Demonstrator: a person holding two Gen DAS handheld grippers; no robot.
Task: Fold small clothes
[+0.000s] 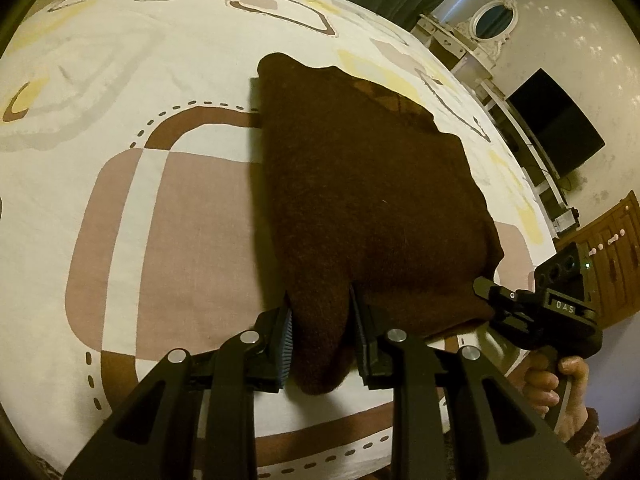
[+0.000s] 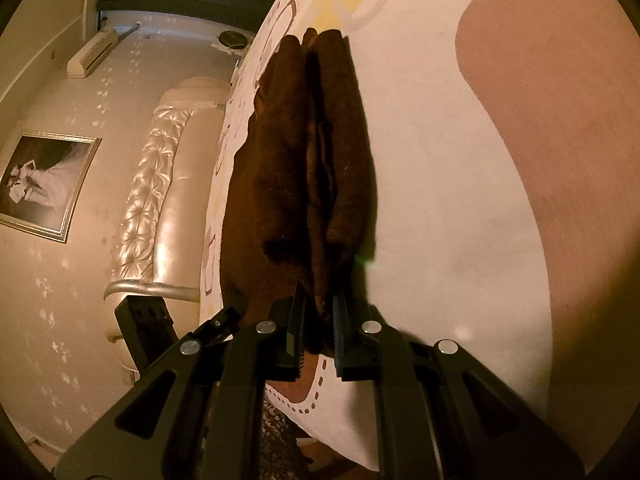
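Over the bedsheet (image 1: 200, 208), brown garment (image 1: 360, 200), both grippers' fingers (image 1: 286, 332) clamped on it

The fuzzy dark brown knitted garment (image 1: 372, 200) covered part of the cream bedsheet printed with brown and yellow rounded shapes (image 1: 132, 184), hiding the pattern beneath. Its near corner filled the gap of the black left gripper (image 1: 322, 332), so the inner pad faces were hidden. In the right wrist view the cloth bunched between the black right gripper (image 2: 318, 340), its folded layers too dark to separate. The framed black-and-white picture (image 2: 44, 186) was too small to make out
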